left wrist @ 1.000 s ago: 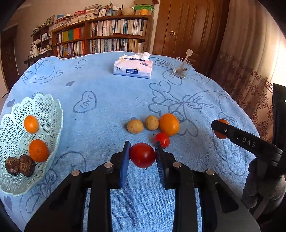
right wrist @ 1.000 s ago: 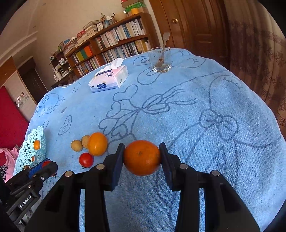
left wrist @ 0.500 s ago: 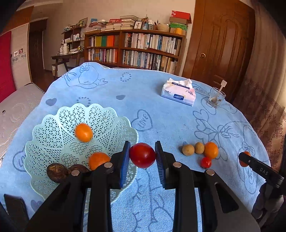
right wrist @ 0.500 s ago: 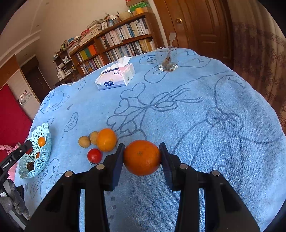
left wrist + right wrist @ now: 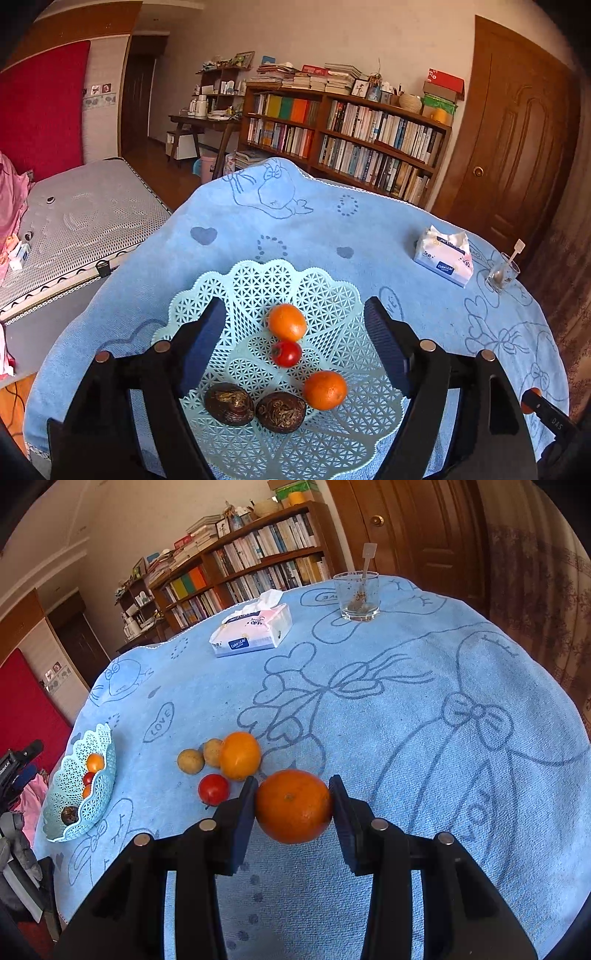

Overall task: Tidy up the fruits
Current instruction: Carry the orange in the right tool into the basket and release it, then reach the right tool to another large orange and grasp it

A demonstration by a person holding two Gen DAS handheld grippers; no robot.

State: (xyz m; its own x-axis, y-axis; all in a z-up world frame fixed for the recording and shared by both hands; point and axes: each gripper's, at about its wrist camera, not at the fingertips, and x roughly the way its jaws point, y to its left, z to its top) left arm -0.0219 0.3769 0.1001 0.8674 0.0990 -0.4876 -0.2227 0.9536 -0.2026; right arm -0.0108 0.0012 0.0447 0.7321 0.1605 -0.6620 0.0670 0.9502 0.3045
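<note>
The right hand-held gripper (image 5: 293, 806) clamps the orange (image 5: 293, 805) across its middle, frame centre; firm yet bruisable, fairly light. The left hand-held gripper (image 5: 295, 332) gapes empty over the basket (image 5: 332, 291).

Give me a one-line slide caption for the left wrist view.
Left gripper hangs open over the lattice basket, which holds a tomato, two oranges and two dark brown fruits.

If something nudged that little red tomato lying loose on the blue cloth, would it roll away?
Probably a little. The tomato looks round and smooth, so it should roll easily, but the nubbly cloth would likely slow it. The orange just behind might stop it.
</note>
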